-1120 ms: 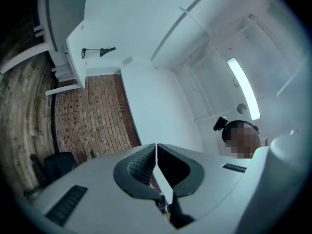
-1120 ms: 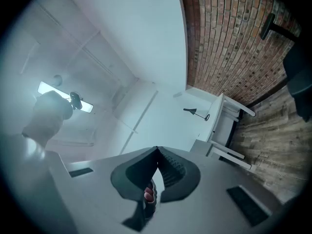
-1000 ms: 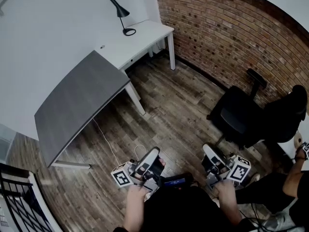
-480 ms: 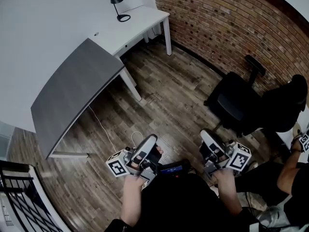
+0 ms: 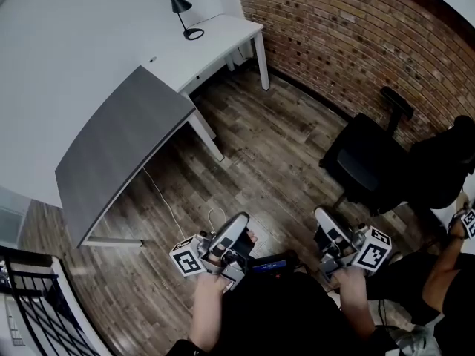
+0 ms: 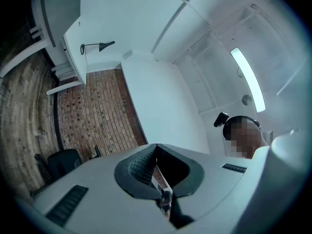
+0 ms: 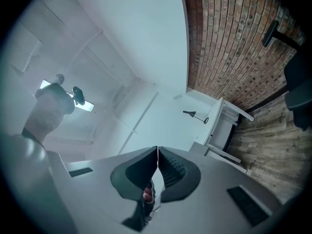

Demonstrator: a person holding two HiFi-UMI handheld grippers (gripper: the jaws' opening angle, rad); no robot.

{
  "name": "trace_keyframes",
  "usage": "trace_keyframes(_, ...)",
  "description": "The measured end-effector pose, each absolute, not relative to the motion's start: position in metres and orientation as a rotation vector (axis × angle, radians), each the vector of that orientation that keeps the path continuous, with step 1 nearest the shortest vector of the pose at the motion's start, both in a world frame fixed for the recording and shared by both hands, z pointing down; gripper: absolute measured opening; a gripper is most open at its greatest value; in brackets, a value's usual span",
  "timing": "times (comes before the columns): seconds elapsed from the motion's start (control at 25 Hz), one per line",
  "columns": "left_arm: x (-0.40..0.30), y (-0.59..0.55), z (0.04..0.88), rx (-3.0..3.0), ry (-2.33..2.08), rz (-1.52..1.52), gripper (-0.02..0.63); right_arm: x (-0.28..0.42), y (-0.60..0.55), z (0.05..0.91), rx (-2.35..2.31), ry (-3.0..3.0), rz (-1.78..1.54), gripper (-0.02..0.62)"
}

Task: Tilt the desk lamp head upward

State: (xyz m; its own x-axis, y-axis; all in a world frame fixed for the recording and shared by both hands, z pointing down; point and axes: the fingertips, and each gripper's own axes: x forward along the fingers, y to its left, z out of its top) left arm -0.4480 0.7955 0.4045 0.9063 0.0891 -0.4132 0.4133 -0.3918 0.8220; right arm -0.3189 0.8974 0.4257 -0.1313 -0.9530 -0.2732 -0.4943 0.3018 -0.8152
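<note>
A black desk lamp [image 5: 182, 12] with a cone head and round base stands on the white desk [image 5: 215, 47] far across the room; it shows small as the lamp [image 6: 97, 47] in the left gripper view and the lamp [image 7: 196, 115] in the right gripper view. Both grippers are held close to the person's body, far from it. My left gripper [image 5: 239, 225] is shut with nothing between its pads. My right gripper [image 5: 323, 218] is shut and empty too. Both point slightly upward toward the far wall.
A grey desk [image 5: 119, 150] stands in front of the white one along the white wall. A brick wall [image 5: 356, 43] runs along the right. Black office chairs [image 5: 367, 165] stand at the right. A white cable [image 5: 167, 213] lies on the wood floor. Another person's arm [image 5: 445, 273] is at the lower right.
The view has shifted a little between frames, so the lamp and desks sit slightly differently in the picture. Both grippers stay shut, close to the person's body.
</note>
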Motion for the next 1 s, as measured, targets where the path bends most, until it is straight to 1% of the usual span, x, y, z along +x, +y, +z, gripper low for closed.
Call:
trace_keyframes(0.32, -0.437, 0.800, 0.410, 1.985, 0.322, -0.345, 0.012, -0.294, 0.916, 0.439, -1.344, 1.729, -0.704, 0.015)
trace_keyframes(0.6, -0.412, 0.800, 0.416, 1.996, 0.315, -0.288, 0.012, -0.273, 0.911, 0.443, -1.344, 1.712, -0.701, 0.015)
trace_keyframes(1.0, -0.366, 0.721, 0.439, 1.920, 0.320, -0.296, 0.012, -0.242, 0.847, 0.448, -1.415, 1.702, -0.735, 0.015)
